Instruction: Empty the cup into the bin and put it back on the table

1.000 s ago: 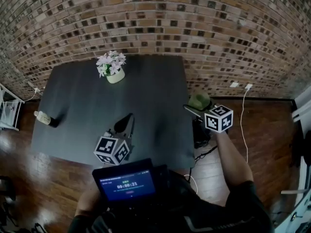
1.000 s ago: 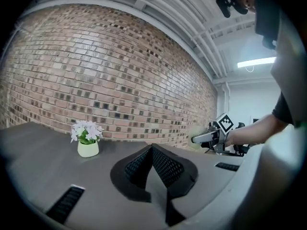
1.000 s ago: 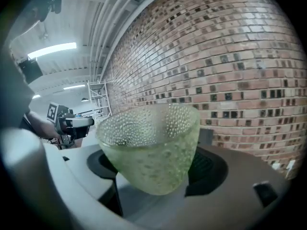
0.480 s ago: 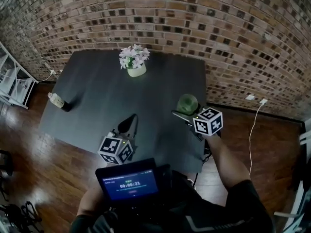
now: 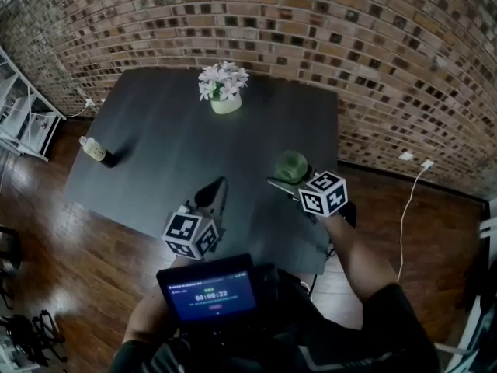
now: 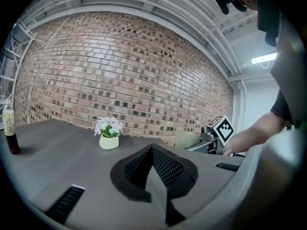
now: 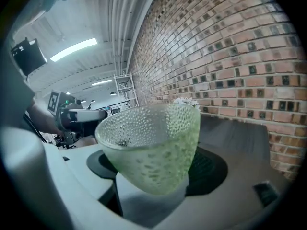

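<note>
The right gripper (image 5: pixel 293 179) has its jaws spread wide around a pale green, dimpled glass cup (image 7: pixel 149 145) and pressed against its lower wall, one on each side. The cup sits rim up in the grip (a small dark speck shows on the inside of its wall). From the head view the cup is over the dark tabletop (image 5: pixel 155 154), close to its right edge and about halfway between the near and far edges. Whether its base touches the surface cannot be told. The person's forearm (image 5: pixel 365 263) reaches in from the near right corner behind the gripper's marker cube (image 5: pixel 322 193).

The left gripper (image 5: pixel 211 194) hangs over the near part of the tabletop, left of the cup and well apart from it. Its jaws are closed tip to tip with nothing between them.

A small pale pot of white flowers (image 5: pixel 224 92) stands near the middle of the far edge. A bottle (image 6: pixel 8 130) with dark liquid in its lower part stands upright at the left edge. A brick wall (image 5: pixel 326 29) runs behind the far edge, and a wooden floor (image 5: pixel 70 263) surrounds the table.
</note>
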Tool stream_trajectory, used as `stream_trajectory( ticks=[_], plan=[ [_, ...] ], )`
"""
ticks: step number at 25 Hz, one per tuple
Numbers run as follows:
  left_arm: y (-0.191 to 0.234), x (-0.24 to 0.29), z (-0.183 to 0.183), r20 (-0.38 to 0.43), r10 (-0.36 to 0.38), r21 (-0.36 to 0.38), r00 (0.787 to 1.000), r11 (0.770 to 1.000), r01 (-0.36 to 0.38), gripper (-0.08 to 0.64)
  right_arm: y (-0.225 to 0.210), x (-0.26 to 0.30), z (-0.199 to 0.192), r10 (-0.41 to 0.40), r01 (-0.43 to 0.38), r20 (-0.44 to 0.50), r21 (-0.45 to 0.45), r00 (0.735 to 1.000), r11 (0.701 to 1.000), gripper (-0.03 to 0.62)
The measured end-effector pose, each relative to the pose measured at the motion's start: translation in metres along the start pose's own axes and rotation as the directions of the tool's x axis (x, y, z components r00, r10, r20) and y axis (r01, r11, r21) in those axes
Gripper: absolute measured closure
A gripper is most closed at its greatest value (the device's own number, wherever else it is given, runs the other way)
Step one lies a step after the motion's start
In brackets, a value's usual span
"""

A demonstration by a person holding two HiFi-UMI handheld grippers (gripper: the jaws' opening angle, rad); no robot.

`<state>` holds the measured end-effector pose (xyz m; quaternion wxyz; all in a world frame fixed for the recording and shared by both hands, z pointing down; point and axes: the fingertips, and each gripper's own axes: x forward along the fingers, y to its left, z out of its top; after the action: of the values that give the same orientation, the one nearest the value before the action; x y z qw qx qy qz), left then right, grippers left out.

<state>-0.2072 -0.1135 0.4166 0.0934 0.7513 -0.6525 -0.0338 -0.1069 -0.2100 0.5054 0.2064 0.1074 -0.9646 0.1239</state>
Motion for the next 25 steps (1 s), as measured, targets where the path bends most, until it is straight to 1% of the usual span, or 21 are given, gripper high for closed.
stream_trajectory(
  ticks=[3, 6, 8, 11, 17, 20, 25],
  plan=[
    [-0.001, 0.002, -0.012, -0.024, 0.004, -0.016, 1.000, 1.000, -0.004, 0.569, -0.003, 0.008, -0.019, -0.012, 0.012, -0.029, -0.003, 0.999, 1.000, 0.201],
    [0.000, 0.007, -0.022, -0.043, 0.005, -0.028, 0.999, 1.000, -0.006, 0.569, -0.006, 0.018, -0.037, -0.009, 0.010, -0.058, 0.016, 0.998, 1.000, 0.201],
    [0.000, 0.011, -0.028, -0.051, 0.001, -0.025, 0.999, 1.000, -0.002, 0.569, -0.008, 0.024, -0.047, -0.009, 0.011, -0.068, 0.032, 0.998, 0.999, 0.201],
    [0.002, 0.018, -0.038, -0.060, -0.009, -0.018, 0.998, 1.000, 0.008, 0.569, -0.010, 0.031, -0.060, -0.014, 0.017, -0.068, 0.050, 0.998, 0.999, 0.201],
    [0.011, 0.037, -0.063, -0.067, -0.004, -0.009, 0.998, 1.000, 0.003, 0.569, -0.016, 0.044, -0.076, -0.019, 0.022, -0.058, 0.057, 0.998, 0.998, 0.201],
    [0.010, 0.047, -0.079, -0.073, -0.018, -0.003, 0.997, 1.000, 0.018, 0.569, -0.016, 0.048, -0.085, -0.012, 0.015, -0.056, 0.056, 0.998, 0.998, 0.201],
    [0.011, 0.065, -0.102, -0.084, -0.038, -0.012, 0.996, 0.999, 0.038, 0.569, -0.019, 0.058, -0.096, -0.013, 0.017, -0.059, 0.070, 0.998, 0.997, 0.201]
  ],
)
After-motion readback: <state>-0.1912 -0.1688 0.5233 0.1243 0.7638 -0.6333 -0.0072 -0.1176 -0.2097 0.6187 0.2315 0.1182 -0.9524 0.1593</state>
